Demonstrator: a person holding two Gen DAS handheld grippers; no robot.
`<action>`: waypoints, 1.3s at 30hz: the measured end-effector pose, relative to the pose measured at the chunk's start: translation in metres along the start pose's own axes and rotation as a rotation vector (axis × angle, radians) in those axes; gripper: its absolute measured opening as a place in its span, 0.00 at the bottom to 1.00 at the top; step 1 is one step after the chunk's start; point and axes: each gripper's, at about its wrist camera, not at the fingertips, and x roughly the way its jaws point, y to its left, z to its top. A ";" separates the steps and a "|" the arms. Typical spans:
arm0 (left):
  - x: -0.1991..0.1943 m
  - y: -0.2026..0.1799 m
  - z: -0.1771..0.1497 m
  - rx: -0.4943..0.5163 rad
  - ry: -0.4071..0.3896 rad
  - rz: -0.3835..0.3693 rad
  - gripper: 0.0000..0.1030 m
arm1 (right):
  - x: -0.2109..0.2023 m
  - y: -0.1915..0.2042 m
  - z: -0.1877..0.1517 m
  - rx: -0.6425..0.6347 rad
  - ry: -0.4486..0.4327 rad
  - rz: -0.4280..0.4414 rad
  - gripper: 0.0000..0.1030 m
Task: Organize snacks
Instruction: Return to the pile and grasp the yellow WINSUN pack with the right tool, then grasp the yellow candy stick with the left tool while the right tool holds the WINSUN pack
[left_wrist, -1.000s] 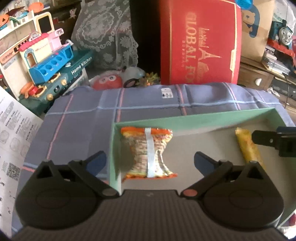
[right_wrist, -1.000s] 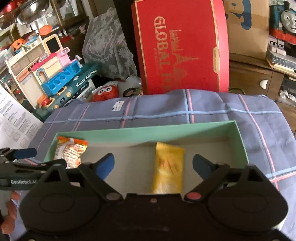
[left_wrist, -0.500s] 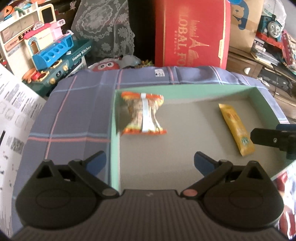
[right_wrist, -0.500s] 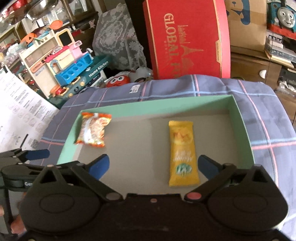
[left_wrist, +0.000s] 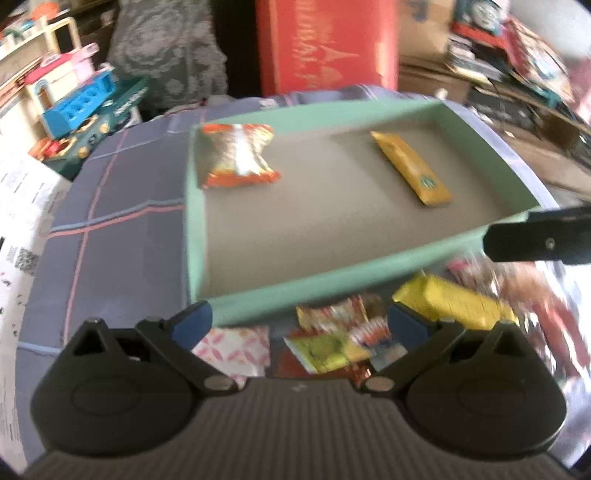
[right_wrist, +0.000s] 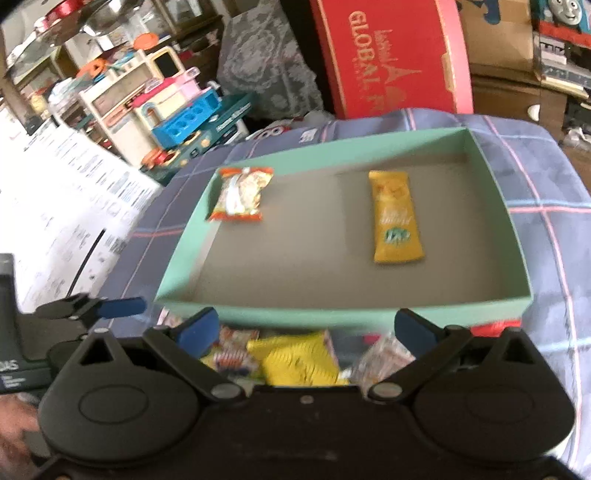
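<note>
A shallow green box (left_wrist: 332, 277) (right_wrist: 295, 317) lies on a plaid cloth. An orange snack pack (left_wrist: 236, 155) (right_wrist: 240, 194) sits in its far left corner, and a yellow bar (left_wrist: 412, 168) (right_wrist: 395, 218) lies to the right. In front of the box is a pile of loose snacks (left_wrist: 332, 343), among them a yellow pack (right_wrist: 299, 358). My left gripper (left_wrist: 299, 323) hangs open above the pile, holding nothing. My right gripper (right_wrist: 306, 328) hovers wide over the pile, its jaws closing slightly with no snack pressed between them.
The blue plaid cloth (left_wrist: 110, 240) covers the surface. A red carton (right_wrist: 395, 55) stands behind the box, a toy kitchen set (right_wrist: 166, 107) sits at the far left, and printed paper sheets (right_wrist: 74, 192) lie on the left. Cardboard boxes and clutter fill the far right.
Both grippers have drawn back from over the box to its near side. The pile of loose snacks has come into view under them. The two packs in the box have not moved.
</note>
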 end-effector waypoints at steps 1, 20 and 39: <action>0.000 -0.003 -0.003 0.021 0.002 -0.006 1.00 | -0.001 0.000 -0.004 -0.005 0.010 0.009 0.89; 0.037 -0.021 -0.012 0.107 0.042 -0.150 0.81 | 0.031 -0.017 -0.026 0.068 0.140 0.076 0.58; 0.019 -0.027 -0.047 0.172 0.122 -0.170 0.65 | 0.026 -0.004 -0.056 0.026 0.129 0.040 0.55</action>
